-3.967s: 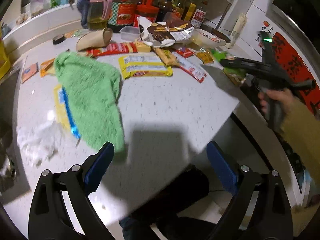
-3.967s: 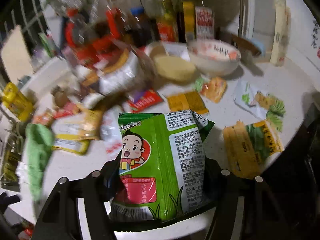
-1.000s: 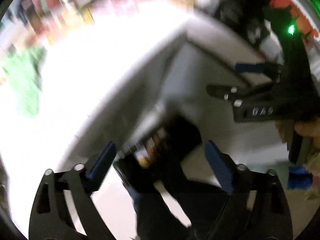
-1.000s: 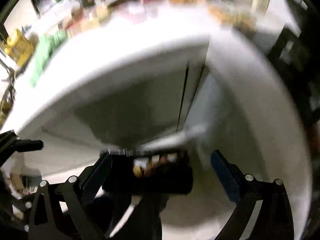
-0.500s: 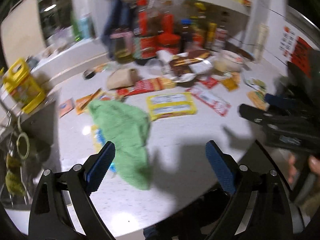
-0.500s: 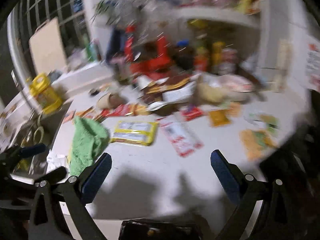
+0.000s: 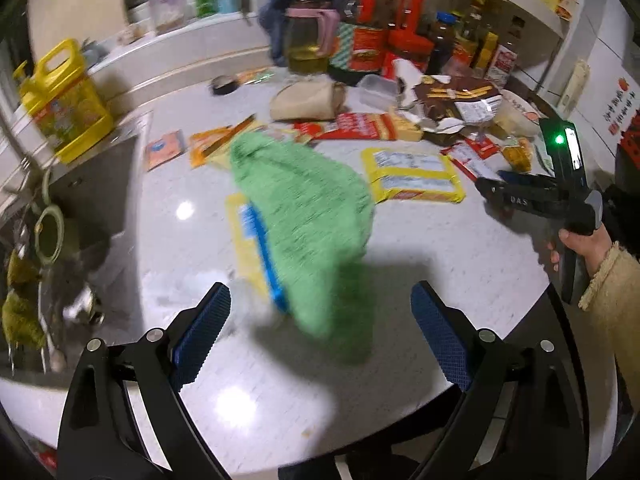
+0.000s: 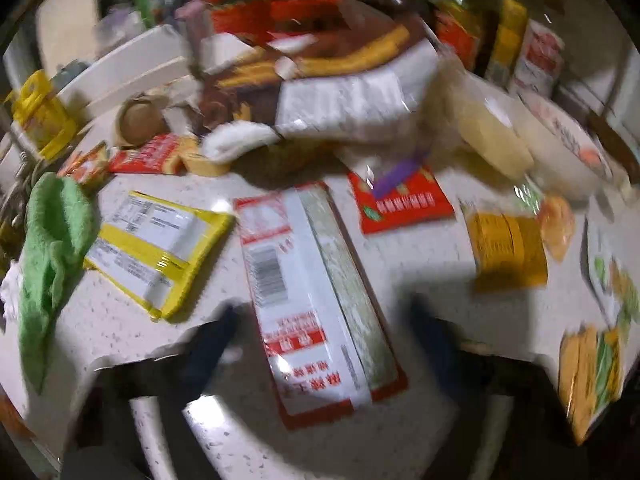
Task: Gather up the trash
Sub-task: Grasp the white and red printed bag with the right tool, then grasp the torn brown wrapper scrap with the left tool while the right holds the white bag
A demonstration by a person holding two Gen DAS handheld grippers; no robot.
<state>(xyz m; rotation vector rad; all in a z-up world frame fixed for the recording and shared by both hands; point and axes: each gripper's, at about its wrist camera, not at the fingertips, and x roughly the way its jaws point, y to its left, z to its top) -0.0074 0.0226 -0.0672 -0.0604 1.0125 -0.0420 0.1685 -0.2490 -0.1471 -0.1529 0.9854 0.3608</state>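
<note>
Wrappers litter the white counter (image 7: pixel 460 264). My left gripper (image 7: pixel 320 340) is open and empty above the counter's near edge. Just beyond its fingers lies a green cloth (image 7: pixel 304 216) over a yellow and blue wrapper (image 7: pixel 248 240). Farther right lies a yellow packet (image 7: pixel 412 176). A hand holds my right gripper (image 7: pixel 492 184) low over the counter at the right. In the right wrist view the blurred right gripper (image 8: pixel 322 340) straddles a long red and white wrapper (image 8: pixel 312 292) lying flat. Its jaws are closing and the pads stand apart from the wrapper's sides.
Bottles and jars crowd the back of the counter. A yellow jug (image 7: pixel 60 108) stands by the sink (image 7: pixel 92 200) at the left. A white bowl (image 8: pixel 560 140), a red packet (image 8: pixel 400 200) and orange packets (image 8: pixel 508 248) lie to the right.
A second ago both grippers pointed down past the counter edge at a dark bin. Both have swung back over the counter. The right jaws have narrowed around the red and white wrapper.
</note>
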